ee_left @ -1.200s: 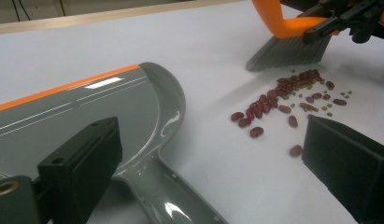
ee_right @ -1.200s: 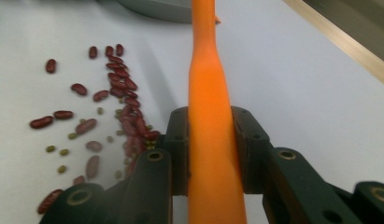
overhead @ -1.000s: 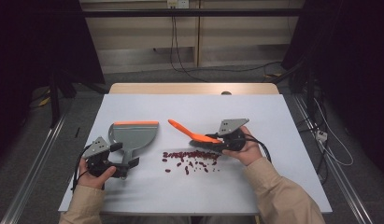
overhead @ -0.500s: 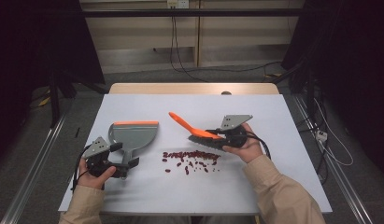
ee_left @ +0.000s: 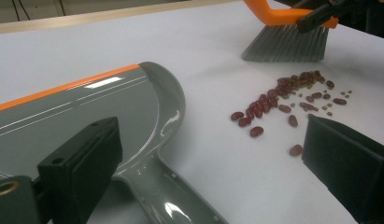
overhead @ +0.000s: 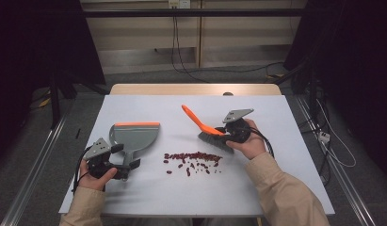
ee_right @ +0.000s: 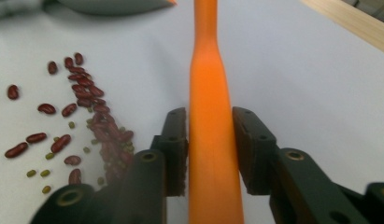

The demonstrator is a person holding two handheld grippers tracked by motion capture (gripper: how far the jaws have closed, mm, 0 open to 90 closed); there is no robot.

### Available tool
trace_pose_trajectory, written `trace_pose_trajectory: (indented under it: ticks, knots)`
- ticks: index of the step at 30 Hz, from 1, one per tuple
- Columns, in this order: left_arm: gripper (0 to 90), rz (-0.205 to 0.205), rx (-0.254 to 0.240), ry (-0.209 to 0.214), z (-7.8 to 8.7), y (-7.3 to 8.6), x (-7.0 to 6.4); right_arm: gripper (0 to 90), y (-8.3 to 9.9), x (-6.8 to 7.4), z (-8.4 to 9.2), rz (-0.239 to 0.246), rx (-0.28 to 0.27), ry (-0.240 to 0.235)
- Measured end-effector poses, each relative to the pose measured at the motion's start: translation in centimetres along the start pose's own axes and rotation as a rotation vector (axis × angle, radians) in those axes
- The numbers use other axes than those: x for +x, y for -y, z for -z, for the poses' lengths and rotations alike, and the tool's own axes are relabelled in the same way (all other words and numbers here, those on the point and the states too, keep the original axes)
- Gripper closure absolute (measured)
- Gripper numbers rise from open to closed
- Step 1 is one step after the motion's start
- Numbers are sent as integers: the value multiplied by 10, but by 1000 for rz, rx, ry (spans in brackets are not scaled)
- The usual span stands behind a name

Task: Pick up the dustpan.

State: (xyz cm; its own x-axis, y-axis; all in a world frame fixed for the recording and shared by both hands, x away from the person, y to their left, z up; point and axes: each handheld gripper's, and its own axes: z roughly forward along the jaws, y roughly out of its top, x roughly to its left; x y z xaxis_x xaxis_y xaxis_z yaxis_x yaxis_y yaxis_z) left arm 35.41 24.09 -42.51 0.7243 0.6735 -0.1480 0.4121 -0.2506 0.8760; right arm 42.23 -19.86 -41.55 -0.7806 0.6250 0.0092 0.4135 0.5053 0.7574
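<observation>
Left gripper (overhead: 127, 165): nearest the person, low at the left of the worktop (overhead: 149, 197); its jaws stand wide apart in the left gripper view, with the dustpan's handle lying between them and no pad pressing on it, so it grips nothing.
Dustpan (overhead: 134, 137): grey, with an orange front edge, lying flat on the worktop to the left of the beans, its mouth pointing away from the person and its handle pointing back toward the left gripper.
Dustpan handling: it looks like hard, glossy plastic, so probably light, stiff and a little slippery; the narrow handle (ee_left: 168, 196) seems the sensible place to take hold, squarely across its width.
Beans (overhead: 193, 159): a loose scatter of dark red beans with a few small greenish ones, on the worktop between the dustpan and the brush; they are small, hard and likely to roll, better swept than pinched.
Right gripper (overhead: 227, 133): right of the beans and a little farther off; its jaws are closed against both sides of the brush's orange handle.
Brush (overhead: 207, 132): held by the lower handle near the head, its grey bristles (ee_left: 285, 44) at the worktop just beyond the bean pile, the handle tip rising up and away to the left.
Brush handling: a rigid, smooth handle and soft bristles that bend; the grip close to the head should give good control.
</observation>
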Motion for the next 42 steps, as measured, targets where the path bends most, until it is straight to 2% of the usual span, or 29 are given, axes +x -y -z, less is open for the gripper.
trace_pose_trajectory:
  ticks: [3, 7, 9, 11, 15, 17, 18, 21, 23, 27, 32, 37, 40, 42]
  knots:
    - [50, -1, 1, 0, -1, 0, 0, 686, -10, 5, 5, 1, 72, 43]
    - [50, -3, 3, 2, -1, 0, 0, 695, -17, 10, 1, 1, 110, 65]
    - [50, -2, 3, 1, -1, 0, 0, 711, -18, 9, -2, -15, 122, 68]
    - [50, -1, 4, 1, -1, 0, 0, 715, -17, 7, -3, -58, 109, 63]
    - [50, -4, 5, -2, 0, 0, 0, 717, -18, 4, -3, -111, 112, 82]
    - [50, -4, 2, -2, 0, 0, 0, 717, -17, 4, -2, -141, 96, 91]
    - [50, -3, 1, -3, 1, 0, 0, 718, -17, 4, -1, -138, 83, 103]
    - [50, 0, -2, -5, 2, 0, 0, 717, -19, 6, 7, -198, 5, 120]
    - [50, 0, 0, -7, 2, 0, 0, 718, -23, 8, 12, -261, -55, 90]
    - [50, -7, 5, -9, 1, 0, 0, 717, -30, 22, 16, -310, -125, 67]
    - [50, -4, 2, -10, 3, 1, 0, 717, -35, 46, 8, -350, -154, 19]
    - [50, -1, -1, -11, 5, 2, 0, 717, -38, 66, -6, -364, -137, -10]
    - [50, -5, 0, -11, 5, 2, 1, 717, -40, 74, -10, -367, -144, -10]
    - [50, -8, 1, -13, 4, 2, 1, 718, -41, 81, -12, -383, -143, -28]
